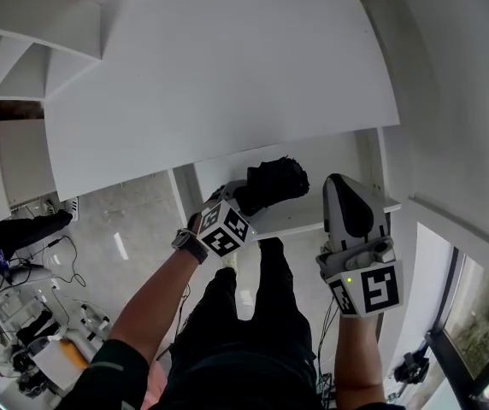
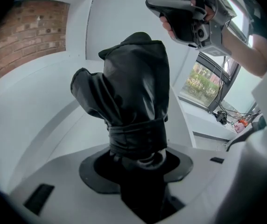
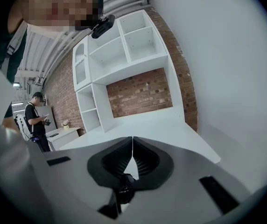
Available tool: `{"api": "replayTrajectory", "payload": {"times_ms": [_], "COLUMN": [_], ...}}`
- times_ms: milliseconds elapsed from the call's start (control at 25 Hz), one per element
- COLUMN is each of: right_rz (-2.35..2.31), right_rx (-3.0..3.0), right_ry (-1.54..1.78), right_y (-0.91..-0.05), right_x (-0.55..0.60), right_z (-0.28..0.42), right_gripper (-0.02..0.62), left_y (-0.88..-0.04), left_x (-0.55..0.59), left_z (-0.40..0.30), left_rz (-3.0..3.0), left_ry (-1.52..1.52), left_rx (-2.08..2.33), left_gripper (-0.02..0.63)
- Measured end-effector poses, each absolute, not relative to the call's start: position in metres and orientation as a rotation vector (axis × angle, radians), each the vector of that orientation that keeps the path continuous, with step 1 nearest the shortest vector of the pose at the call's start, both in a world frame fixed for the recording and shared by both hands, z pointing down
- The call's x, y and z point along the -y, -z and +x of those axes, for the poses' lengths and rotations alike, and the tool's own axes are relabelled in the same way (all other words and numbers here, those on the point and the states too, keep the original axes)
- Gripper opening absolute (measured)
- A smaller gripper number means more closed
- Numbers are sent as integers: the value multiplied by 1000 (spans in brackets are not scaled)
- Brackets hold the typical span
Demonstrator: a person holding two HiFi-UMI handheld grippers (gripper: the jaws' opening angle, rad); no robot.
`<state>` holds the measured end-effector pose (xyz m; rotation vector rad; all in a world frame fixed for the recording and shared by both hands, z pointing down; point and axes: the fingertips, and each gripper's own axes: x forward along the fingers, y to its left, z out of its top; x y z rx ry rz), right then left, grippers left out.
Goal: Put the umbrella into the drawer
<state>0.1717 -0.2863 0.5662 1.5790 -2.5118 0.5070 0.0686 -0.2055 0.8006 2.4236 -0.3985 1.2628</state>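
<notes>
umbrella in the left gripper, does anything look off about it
Nothing looks damaged. The umbrella is clamped in the left gripper. Its black fabric bulges unevenly above the strap, so it is loosely bundled rather than neatly rolled.

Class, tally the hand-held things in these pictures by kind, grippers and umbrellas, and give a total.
Grippers: 2, the left gripper and the right gripper
Umbrellas: 1, the black umbrella, held in the left gripper
Total: 3

Umbrella point(image 2: 133, 87): black cloth, slight sheen, creased. Desk top point(image 1: 227, 75): white, smooth, matt. Wall point(image 2: 31, 31): rough red brick.
</notes>
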Motion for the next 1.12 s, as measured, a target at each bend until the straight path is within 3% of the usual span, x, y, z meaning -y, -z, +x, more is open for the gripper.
{"api": "replayTrajectory", "payload": {"times_ms": [720,1120], "right_rz": [1583,1557], "right_rx": [2502,2523], "right_ry": [-571,-582], "right_y": [-589,-585], "right_x": [288,290], "right_z": [192,183], "right_gripper": [5,5], "left_y": [-879,-882], "left_x": [178,175], "left_z": [67,60], "left_rz": [2262,2273], "left_ry": [-1581,-1630], "left_rx": [202,185], "left_gripper": [238,261]}}
